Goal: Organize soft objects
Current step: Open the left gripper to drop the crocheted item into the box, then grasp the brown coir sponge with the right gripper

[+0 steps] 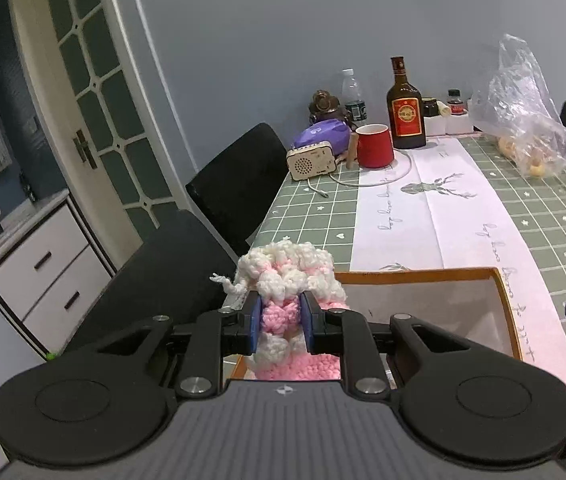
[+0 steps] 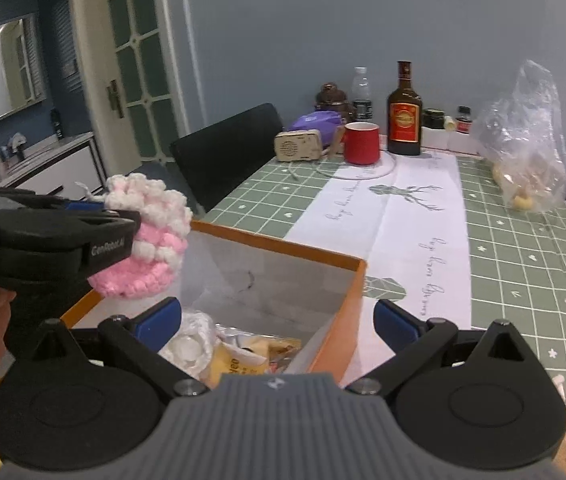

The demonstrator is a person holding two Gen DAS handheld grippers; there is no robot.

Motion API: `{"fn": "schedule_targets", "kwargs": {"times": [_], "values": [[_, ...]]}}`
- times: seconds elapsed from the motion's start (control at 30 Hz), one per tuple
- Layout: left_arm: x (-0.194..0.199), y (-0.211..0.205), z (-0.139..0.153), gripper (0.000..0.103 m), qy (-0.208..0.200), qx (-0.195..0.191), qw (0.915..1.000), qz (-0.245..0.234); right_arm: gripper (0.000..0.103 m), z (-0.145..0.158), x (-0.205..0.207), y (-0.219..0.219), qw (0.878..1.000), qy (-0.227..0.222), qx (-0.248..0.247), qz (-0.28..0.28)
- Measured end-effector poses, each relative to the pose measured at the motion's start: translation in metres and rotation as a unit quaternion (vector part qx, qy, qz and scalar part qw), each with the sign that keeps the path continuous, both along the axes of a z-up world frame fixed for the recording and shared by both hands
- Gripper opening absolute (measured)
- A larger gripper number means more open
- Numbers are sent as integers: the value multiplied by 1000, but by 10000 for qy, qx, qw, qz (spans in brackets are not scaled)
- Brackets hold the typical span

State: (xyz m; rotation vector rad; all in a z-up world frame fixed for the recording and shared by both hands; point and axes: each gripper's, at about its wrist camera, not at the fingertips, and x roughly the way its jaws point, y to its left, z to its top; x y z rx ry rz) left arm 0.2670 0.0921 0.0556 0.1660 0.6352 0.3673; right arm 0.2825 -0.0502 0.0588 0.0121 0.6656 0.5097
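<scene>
Crochet in pink and white, a soft knitted toy (image 2: 145, 236), is clenched between the blue pads of the left tongs (image 1: 281, 322), and it hangs at the near-left corner of the orange-rimmed box (image 2: 357, 280) that stands on the near part of the bench (image 2: 523, 248). In the left wrist view the toy bulges above and below the pads, its white, fluffy end uppermost and its pink base hanging down over the box's left rim, so its long axis runs roughly upright, across the line of the pads. The box's open mouth lies ahead and to the right of the toy; the pale inner wall shows beyond it. The right tongs (image 2: 279, 322) are released, the blue pads spread wide with nothing between them, poised over the box's near end, where a white knitted piece (image 2: 187, 346) and a yellow packet (image 2: 235, 360) already lie inside. The left hand is therefore the one that carries the toy, and the right stands just beside it, toward the box's middle. Judging from this, the coming move turns on shifting the toy a little rightward and forward, off the rim and over the opening, before letting go; released where it is, it could catch on the left rim or tumble outside toward the black chair (image 1: 171, 264).
</scene>
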Motion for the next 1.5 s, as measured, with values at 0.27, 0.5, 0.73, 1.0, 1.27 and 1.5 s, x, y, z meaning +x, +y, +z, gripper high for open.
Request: {"fn": "schedule_targets", "kwargs": {"times": [0.27, 0.5, 0.73, 1.0, 1.27, 1.5], "values": [[-8, -1, -1, 96, -395, 56, 9988, -295, 100, 2, 0, -10, 9998, 85, 185, -19], [-29, -4, 18, 96, -786, 58, 9967, -198, 100, 12, -5, -18, 9997, -23, 239, -92], [-94, -18, 50, 96, -1715, 196, 9844, -335, 100, 48, -35, -46, 9959, -547, 646, -325], [-147, -45, 76, 94, -2195, -218, 9727, -725, 100, 83, -92, -100, 9812, -1201, 1381, -611], [-152, -86, 68, 94, -1737, -1014, 9637, -1758, 100, 49, -116, -174, 9777, -1241, 1400, -951], [-139, -134, 34, 94, -1269, -831, 9641, -2178, 100, -14, -84, -236, 9727, -561, 1505, -1674]]}}
